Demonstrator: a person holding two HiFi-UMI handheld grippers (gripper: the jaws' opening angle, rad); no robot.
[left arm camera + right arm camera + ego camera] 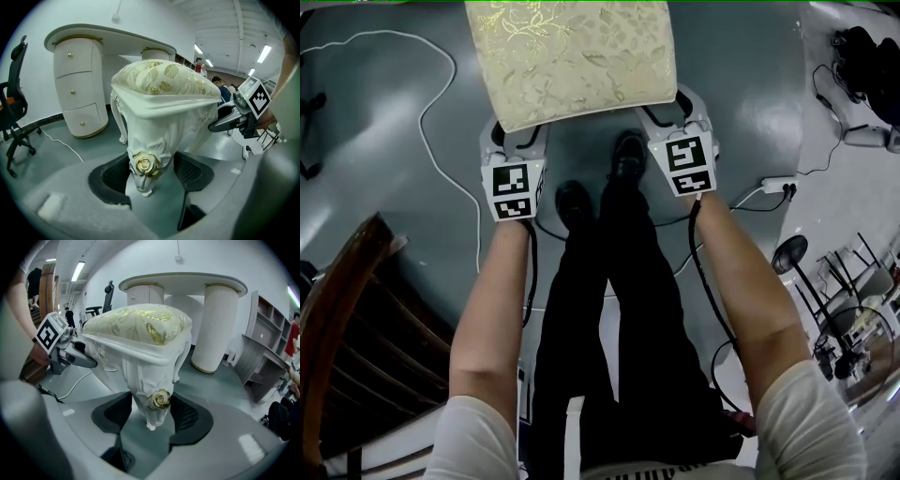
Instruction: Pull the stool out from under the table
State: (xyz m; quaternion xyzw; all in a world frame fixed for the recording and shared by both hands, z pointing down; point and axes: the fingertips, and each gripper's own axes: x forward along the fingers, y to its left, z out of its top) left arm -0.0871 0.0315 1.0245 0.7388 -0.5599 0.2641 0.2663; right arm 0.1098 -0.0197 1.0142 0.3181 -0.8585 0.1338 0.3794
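Left gripper view: left gripper clamped on stool carved leg; right gripper clamped on other front leg. Stool on floor, out in front of white bench. Likely heavy, rigid, glossy and slippery; hold the leg knees under the seat.

No readable text, label, brand or number shows anywhere.

In the head view we see the stool run off the top edge; its seat hides its legs and the tips of the left gripper and right gripper. In the left gripper view the stool blocks part of the bench, and far people are too small to tell.
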